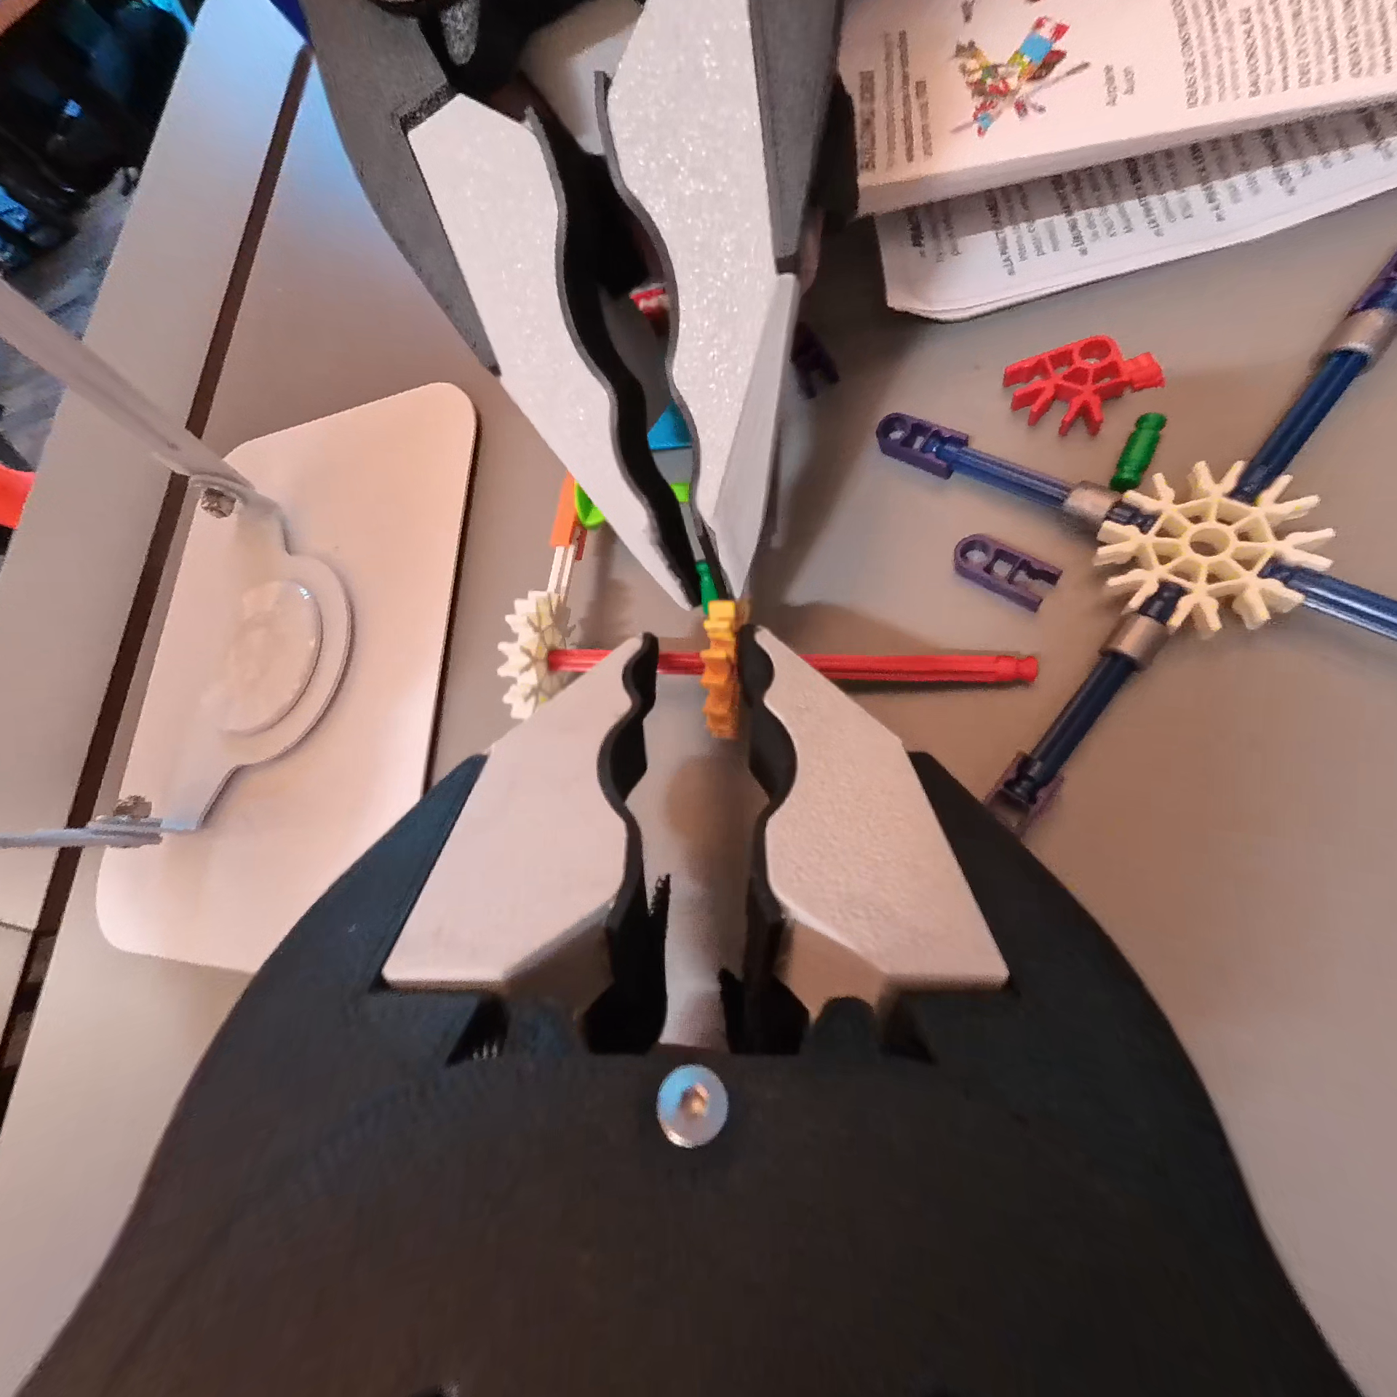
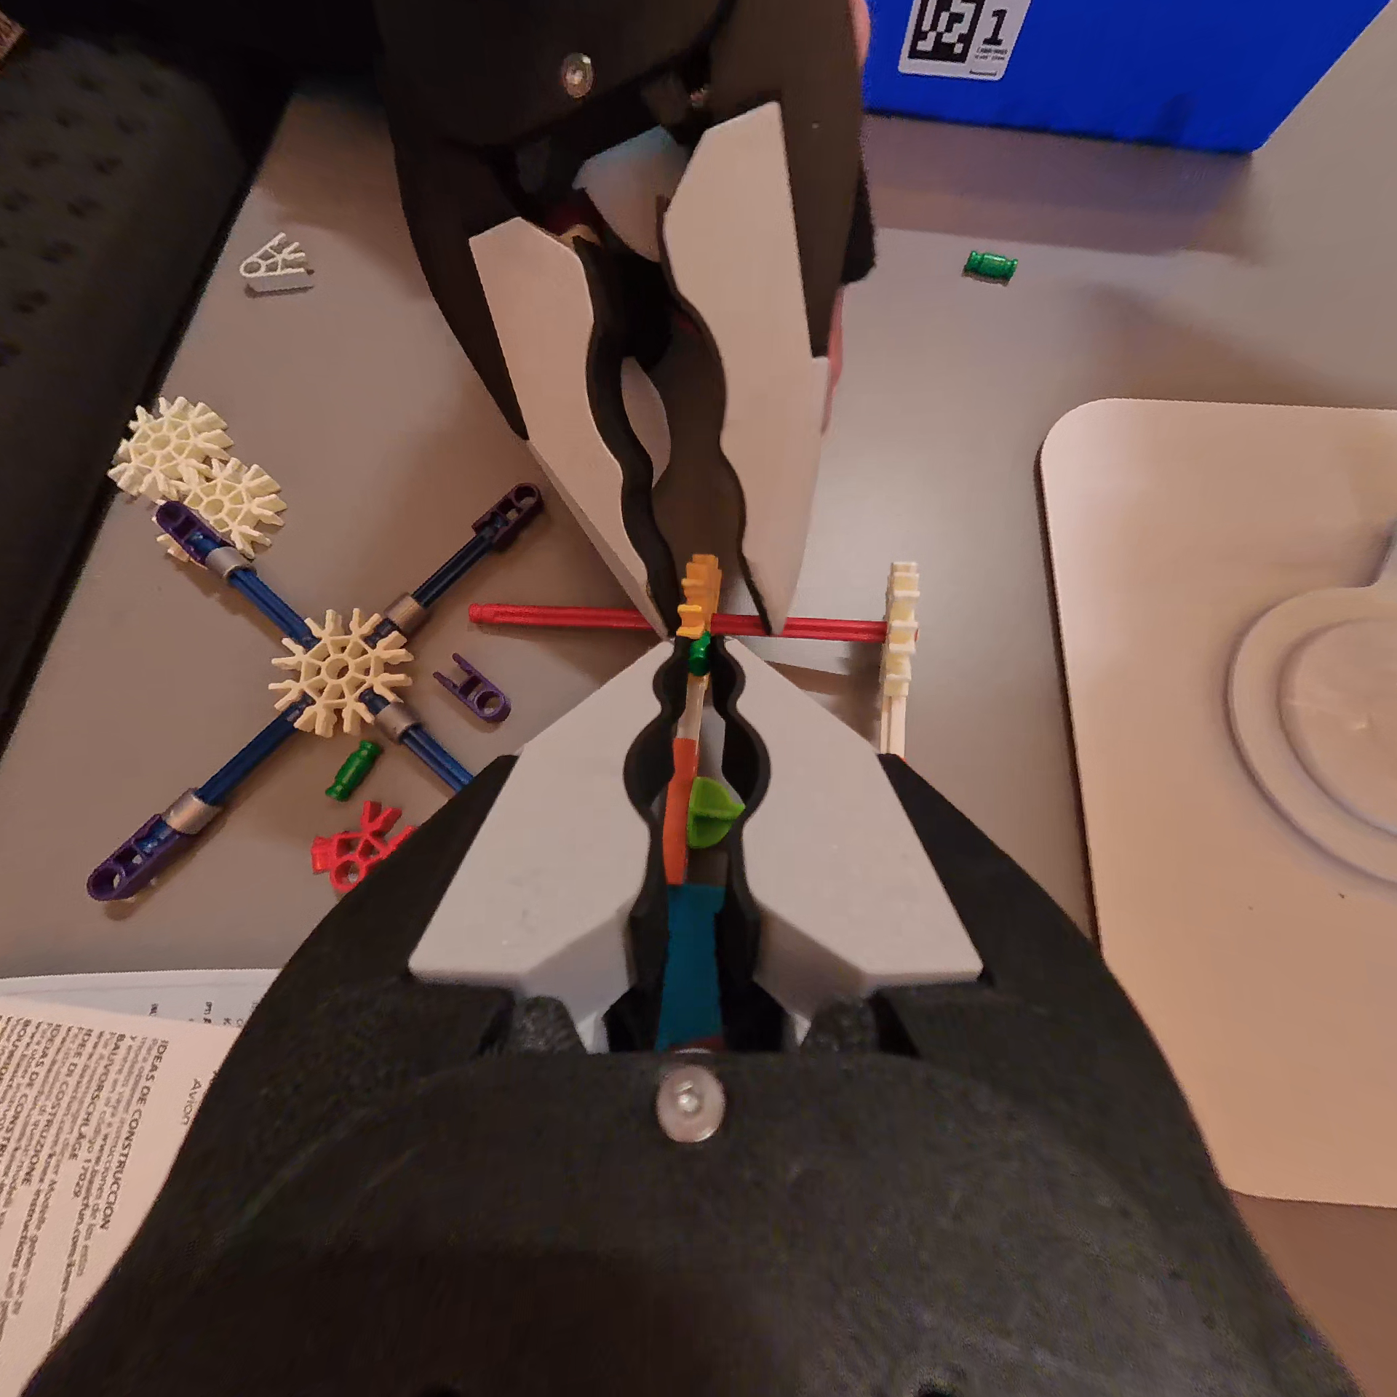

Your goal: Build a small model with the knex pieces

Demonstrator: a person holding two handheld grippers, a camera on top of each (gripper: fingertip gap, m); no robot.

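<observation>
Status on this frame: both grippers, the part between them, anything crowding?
Left gripper open, fingers straddling orange gear on red rod. Right gripper shut on green peg. Tips nearly touching; blue-rod cross lies apart.

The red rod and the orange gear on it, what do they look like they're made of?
Red rod: looks like moulded hard plastic, slightly glossy, with ridges along its length. Orange gear: apparently the same plastic, uniform colour, crisp moulded teeth, duller sheen. Neither shows metal shine.
</observation>
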